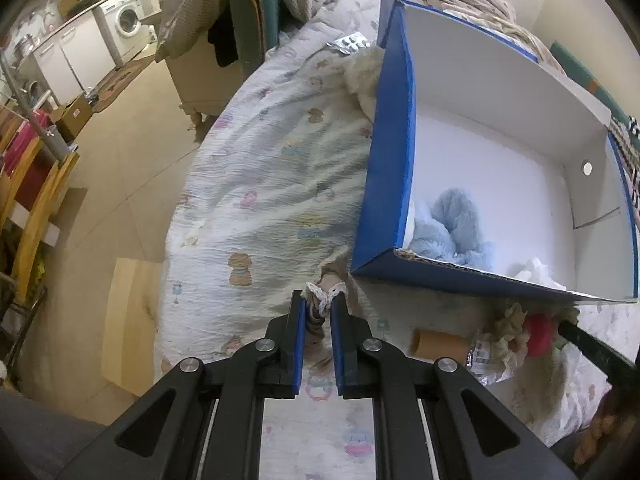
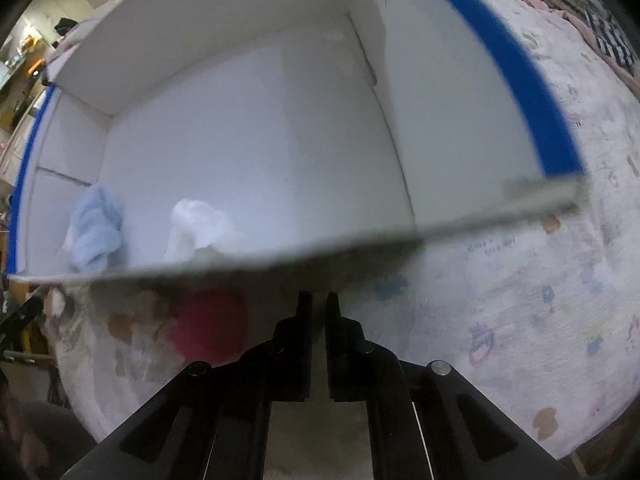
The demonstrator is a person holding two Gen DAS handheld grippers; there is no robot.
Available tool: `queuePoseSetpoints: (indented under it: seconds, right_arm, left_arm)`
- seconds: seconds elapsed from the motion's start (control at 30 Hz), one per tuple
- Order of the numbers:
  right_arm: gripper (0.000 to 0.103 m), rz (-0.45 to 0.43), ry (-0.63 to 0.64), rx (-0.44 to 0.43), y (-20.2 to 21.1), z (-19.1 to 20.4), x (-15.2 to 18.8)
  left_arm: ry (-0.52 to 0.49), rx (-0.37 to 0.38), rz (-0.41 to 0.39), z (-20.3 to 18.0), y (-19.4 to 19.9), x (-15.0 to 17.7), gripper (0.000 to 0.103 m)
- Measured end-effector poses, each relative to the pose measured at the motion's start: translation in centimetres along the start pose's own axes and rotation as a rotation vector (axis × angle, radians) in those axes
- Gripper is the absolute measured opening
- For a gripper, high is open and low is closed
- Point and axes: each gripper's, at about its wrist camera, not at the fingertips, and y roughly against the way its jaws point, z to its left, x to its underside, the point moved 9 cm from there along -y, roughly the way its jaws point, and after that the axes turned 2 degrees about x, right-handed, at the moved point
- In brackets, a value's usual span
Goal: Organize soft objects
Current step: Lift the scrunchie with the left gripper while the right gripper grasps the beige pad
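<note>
Left gripper (image 1: 319, 305): jaws clamping a beige lace-trimmed cloth (image 1: 325, 294), lying on the printed bedspread (image 1: 260, 184) just before the blue box (image 1: 390, 152). Right gripper (image 2: 317, 303): jaws sitting together, nothing visible between. Box interior: light-blue plush (image 1: 452, 224) and white cloth (image 2: 200, 224) resting against its near wall.

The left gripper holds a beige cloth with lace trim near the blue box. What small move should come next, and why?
Probably lift the left gripper and carry the beige cloth over the blue box's near wall. The jaws are shut on the cloth, it lies outside the box, and a blue fluffy item is already inside.
</note>
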Motion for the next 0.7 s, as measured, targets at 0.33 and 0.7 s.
queuePoseSetpoints:
  seconds: [0.33,0.7]
  right_arm:
    - [0.007,-0.104,0.070,-0.058,5.1,2.4,0.8]
    - [0.007,-0.240,0.102,-0.140,10.8,4.1,1.5]
  left_arm:
    - [-0.015,-0.007,-0.095,0.4,4.0,0.6,0.011]
    - [-0.020,-0.051,-0.294,1.3,9.9,-0.3,0.011]
